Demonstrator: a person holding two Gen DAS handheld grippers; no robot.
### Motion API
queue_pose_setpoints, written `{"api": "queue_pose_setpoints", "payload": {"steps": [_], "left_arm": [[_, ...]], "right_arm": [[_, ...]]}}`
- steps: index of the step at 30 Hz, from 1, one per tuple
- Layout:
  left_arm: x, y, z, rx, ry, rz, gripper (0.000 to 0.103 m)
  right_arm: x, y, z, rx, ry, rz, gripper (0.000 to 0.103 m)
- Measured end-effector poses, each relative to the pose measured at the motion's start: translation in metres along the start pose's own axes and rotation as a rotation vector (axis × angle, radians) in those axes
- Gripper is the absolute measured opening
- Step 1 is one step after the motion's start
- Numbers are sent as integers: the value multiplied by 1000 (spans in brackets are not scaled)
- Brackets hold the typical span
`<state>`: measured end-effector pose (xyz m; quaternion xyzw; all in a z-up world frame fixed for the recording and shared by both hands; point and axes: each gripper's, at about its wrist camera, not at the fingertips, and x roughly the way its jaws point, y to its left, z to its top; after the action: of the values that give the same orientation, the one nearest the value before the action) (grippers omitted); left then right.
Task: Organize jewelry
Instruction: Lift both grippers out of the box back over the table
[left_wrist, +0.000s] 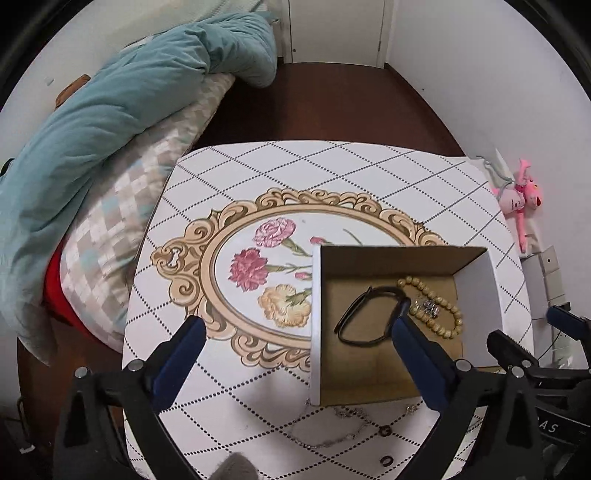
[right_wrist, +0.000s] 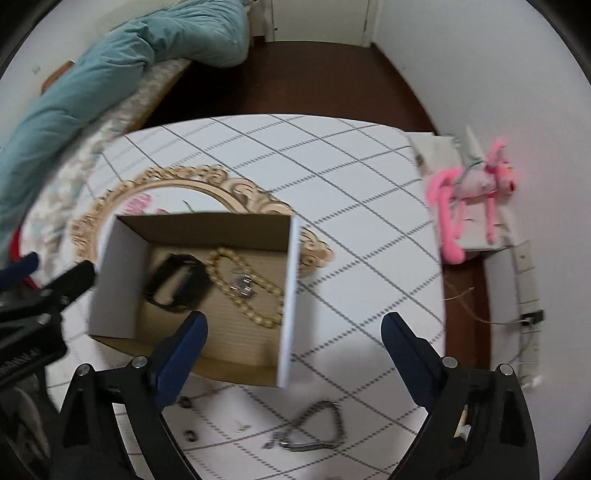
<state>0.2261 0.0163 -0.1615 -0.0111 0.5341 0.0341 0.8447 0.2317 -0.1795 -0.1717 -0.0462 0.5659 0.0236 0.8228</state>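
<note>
An open cardboard box (left_wrist: 476, 291) (right_wrist: 122, 266) stands on the table and holds a black band (left_wrist: 369, 314) (right_wrist: 177, 284), a beige bead bracelet (left_wrist: 439, 310) (right_wrist: 243, 291) and a small silver piece (left_wrist: 428, 308) (right_wrist: 242, 286). A thin silver chain (left_wrist: 332, 432) and small dark rings (left_wrist: 386, 430) lie on the table in front of the box. A dark chain (right_wrist: 314, 428) and small rings (right_wrist: 184, 402) show in the right wrist view. My left gripper (left_wrist: 299, 332) is open and empty at the box's left wall. My right gripper (right_wrist: 291, 332) is open and empty above the box's right front corner.
The table (left_wrist: 258, 170) has a white diamond-pattern cloth with a floral oval. A bed with a teal duvet (left_wrist: 110, 122) stands at the left. A pink plush toy (right_wrist: 476, 188) and cables (right_wrist: 517, 321) lie by the right wall.
</note>
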Motion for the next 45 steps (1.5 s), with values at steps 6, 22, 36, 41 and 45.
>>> {"api": "queue_pose_setpoints", "payload": {"steps": [6,22,36,41,45], "left_arm": [[-3,-3,-9,-1,-11,7,103],[-70,-11,-25,-1,-144,-2,103],[-122,-8,-48,-13,-213,-36,103],[-119,-4,-57,-17,-198,-28,103],[-88,4,-72,-14,-139,19,103]], "right_arm": [[-1,-5,-9,7,-33,-41,103],[-75,-10,-30,53,-205,-82,103],[-146,-15,-65,105,-326,-48,103],[-138,-22,-78,135,-270,-12,103],[-93,-40,-91,190,-153,-16,103]]}}
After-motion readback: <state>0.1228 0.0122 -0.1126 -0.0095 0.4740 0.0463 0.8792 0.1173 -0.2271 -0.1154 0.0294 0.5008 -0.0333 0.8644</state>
